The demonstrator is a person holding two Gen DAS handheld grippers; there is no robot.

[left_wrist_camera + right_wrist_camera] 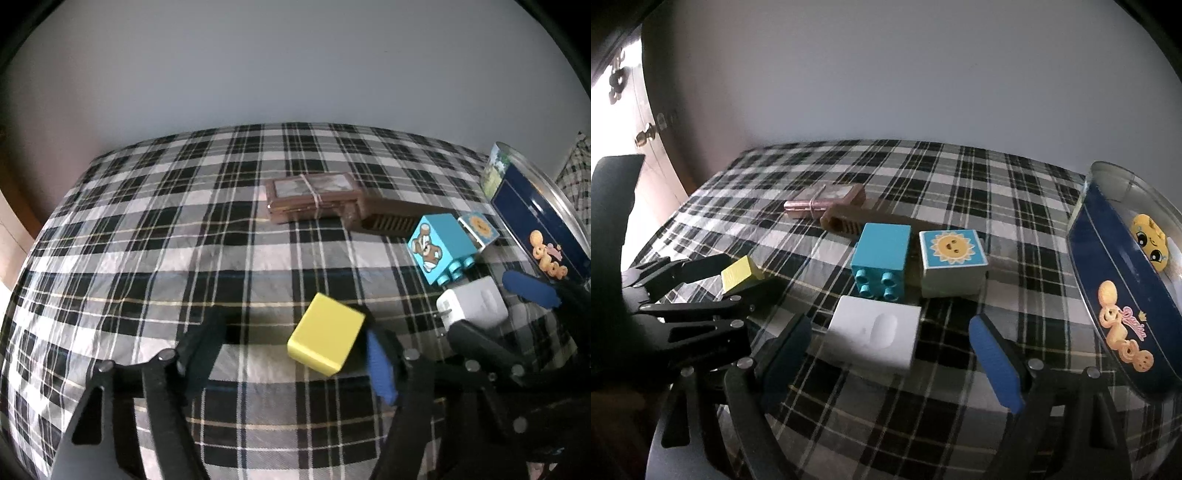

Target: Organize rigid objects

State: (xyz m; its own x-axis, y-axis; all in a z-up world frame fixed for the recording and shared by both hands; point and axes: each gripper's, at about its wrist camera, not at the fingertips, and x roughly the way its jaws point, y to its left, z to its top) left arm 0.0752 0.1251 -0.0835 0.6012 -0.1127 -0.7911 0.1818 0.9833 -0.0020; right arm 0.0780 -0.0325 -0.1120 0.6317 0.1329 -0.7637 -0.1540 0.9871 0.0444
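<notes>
Yellow block (326,333) sits on the checked cloth (147,258), between the two fingers of the left gripper (291,354). In the left wrist view its right side touches the blue pad of the right finger (380,369), while the left finger stands clearly away from it, so the tongs are apart and not clamped on the block. In the right wrist view the same block shows at the far left, among the black fingers.

To the right of it, the white charger (873,338) lies on the cloth between the fingers of the right gripper (890,354). These tongs are wide apart, and both blue pads (995,360) stand away from the charger.

Just behind the charger are two toy blocks near each other: a turquoise block (881,264) with a bear picture on one side and its studs toward the camera, and a block with a sun picture (953,262) to the right of it. Farther back lie a brown flat case (314,201) with a rubber band around it and a brown long piece (849,219) touching it.

At the right edge stands a dark blue tin (1123,295) with cookie pictures, tilted toward the camera; a yellow toy (1150,240) lies inside it.
</notes>
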